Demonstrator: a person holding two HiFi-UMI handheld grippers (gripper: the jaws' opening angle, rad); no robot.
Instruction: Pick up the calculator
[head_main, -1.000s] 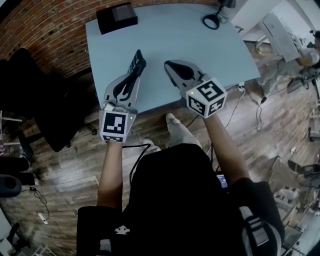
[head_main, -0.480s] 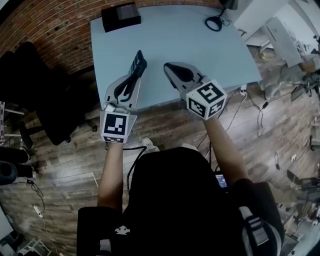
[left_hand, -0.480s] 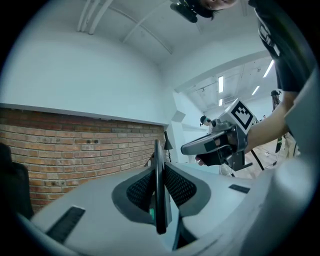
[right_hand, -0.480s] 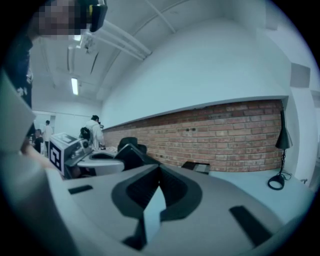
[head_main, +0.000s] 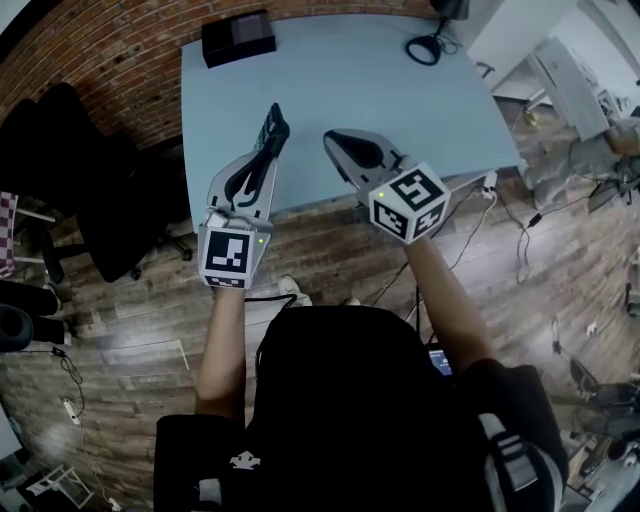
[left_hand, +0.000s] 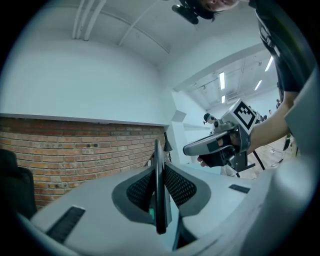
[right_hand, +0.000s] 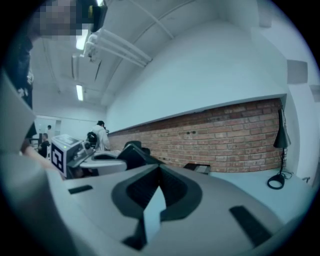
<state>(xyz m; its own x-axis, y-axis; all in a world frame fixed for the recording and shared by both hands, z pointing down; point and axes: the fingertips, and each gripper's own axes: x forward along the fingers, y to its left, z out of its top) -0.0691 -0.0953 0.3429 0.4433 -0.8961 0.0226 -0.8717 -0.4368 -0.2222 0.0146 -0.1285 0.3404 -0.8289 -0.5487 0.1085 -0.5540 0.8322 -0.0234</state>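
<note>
Calculator clamped edge-on in the left tongs, over the table.
The left gripper pressed its jaws on the thin dark calculator, held above the near-left part of the pale blue table. To its right, the right gripper had its jaws together, empty. A black box sat at the far-left corner.

The calculator stands edge-on between the jaws of the left gripper, so from that gripper's view only its thin dark rim shows, and the keys and display are hidden. In the head view the desk lamp is cut off by the top edge above its round base. The black box at the far corner of the table is too small to identify.
</note>
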